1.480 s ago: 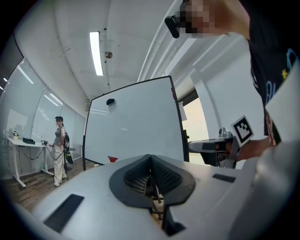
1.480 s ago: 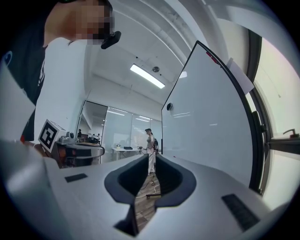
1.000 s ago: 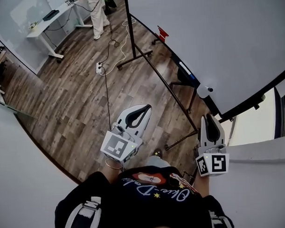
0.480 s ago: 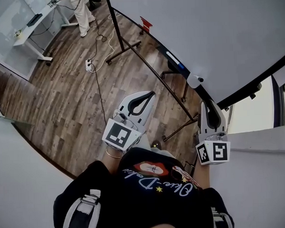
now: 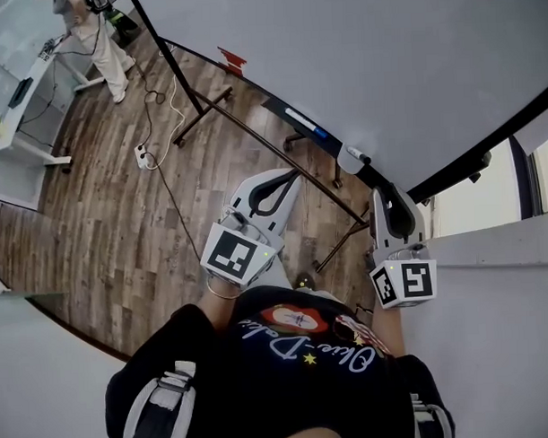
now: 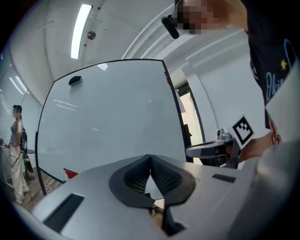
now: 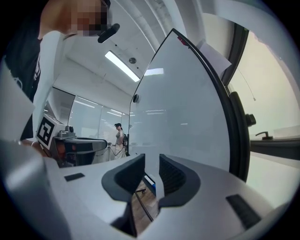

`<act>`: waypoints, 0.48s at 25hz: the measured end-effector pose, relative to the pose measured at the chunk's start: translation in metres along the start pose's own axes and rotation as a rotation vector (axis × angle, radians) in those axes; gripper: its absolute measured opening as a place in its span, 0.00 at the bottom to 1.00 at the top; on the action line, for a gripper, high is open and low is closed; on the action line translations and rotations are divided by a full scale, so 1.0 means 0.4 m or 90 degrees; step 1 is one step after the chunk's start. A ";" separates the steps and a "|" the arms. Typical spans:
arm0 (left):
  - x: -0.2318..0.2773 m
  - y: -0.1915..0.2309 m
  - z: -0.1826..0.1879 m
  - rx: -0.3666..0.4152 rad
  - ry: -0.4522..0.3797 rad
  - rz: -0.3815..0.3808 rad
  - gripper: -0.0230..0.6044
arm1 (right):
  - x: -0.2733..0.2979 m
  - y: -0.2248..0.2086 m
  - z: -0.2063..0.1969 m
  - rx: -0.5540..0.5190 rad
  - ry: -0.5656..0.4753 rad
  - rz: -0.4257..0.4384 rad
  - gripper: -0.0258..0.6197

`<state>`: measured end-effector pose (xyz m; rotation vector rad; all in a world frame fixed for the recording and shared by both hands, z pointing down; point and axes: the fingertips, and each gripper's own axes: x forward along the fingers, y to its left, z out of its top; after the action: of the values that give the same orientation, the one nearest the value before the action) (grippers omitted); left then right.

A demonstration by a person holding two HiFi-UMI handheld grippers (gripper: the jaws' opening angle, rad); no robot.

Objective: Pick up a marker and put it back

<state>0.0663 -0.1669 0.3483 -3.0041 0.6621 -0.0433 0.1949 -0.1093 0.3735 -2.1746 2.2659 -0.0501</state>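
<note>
A white marker with a blue cap (image 5: 307,124) lies on the whiteboard's black tray (image 5: 279,110), and its blue end (image 7: 149,181) shows far off through the gap of my right gripper. My right gripper (image 5: 387,193) is held level just short of the tray's right end; its jaws have just been opening and stand apart with nothing between them (image 7: 151,169). My left gripper (image 5: 289,175) hangs lower left of the tray, over the floor, its tips meeting on nothing (image 6: 150,158).
The big whiteboard (image 5: 385,57) fills the upper right on a black wheeled stand (image 5: 203,104). A white eraser (image 5: 354,154) sits on the tray. A power strip and cable (image 5: 143,155) lie on the wood floor. A person (image 5: 93,36) stands by a desk (image 5: 18,97) far left.
Both grippers have come closer to the whiteboard's tray as the view swung. The right gripper's jaws have parted wider. The left gripper's jaws stay together.
</note>
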 end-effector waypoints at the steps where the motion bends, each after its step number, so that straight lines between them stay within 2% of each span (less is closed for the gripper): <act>1: 0.012 0.010 0.001 -0.002 0.000 -0.011 0.04 | 0.011 -0.005 -0.006 0.001 0.006 -0.010 0.16; 7: 0.072 0.096 -0.026 -0.015 0.021 -0.051 0.04 | 0.083 -0.024 -0.029 0.006 0.042 -0.059 0.18; 12: 0.117 0.132 -0.041 -0.003 0.032 -0.083 0.04 | 0.138 -0.042 -0.074 0.002 0.078 -0.089 0.20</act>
<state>0.0860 -0.2355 0.3617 -3.0552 0.4708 -0.1231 0.2087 -0.1643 0.4046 -2.3871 2.1664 -0.1909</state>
